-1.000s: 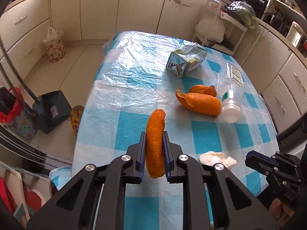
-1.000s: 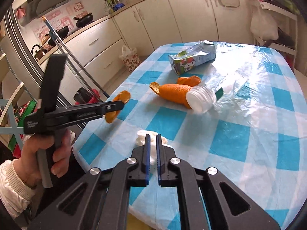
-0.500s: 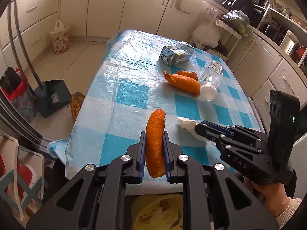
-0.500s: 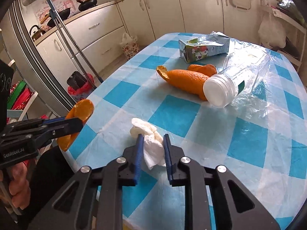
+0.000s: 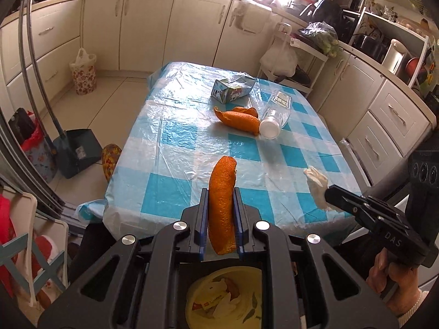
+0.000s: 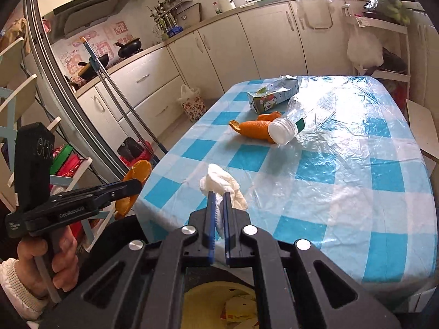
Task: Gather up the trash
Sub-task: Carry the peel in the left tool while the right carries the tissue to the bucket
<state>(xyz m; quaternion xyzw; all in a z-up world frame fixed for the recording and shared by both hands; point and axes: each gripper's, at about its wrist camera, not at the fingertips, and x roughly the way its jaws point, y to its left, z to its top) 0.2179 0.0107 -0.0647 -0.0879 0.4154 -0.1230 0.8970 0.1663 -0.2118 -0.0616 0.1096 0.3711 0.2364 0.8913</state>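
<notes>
My left gripper [image 5: 221, 194] is shut on a strip of orange peel [image 5: 221, 192], held off the near edge of the table above a yellow trash bin [image 5: 219, 298]. My right gripper [image 6: 218, 200] is shut on a crumpled white tissue [image 6: 219, 183], lifted near the table's front edge, with the bin [image 6: 219, 307] below it. The tissue also shows in the left wrist view [image 5: 317, 181]. On the checked tablecloth [image 5: 178, 137] lie more orange peel [image 5: 241, 119], a clear plastic bottle [image 5: 275, 113] on its side and a crushed drink carton [image 5: 231, 89].
A dustpan [image 5: 78, 150] and broom handle stand on the floor left of the table. A flowered bag [image 5: 83, 75] sits by the cabinets. A shelf rack with hanging bags [image 5: 279, 57] stands behind the table. Cabinets run along the right.
Both grippers have pulled back from the table toward the bin. The right gripper has closed on the tissue and lifted it off the cloth. The left still holds the peel.
</notes>
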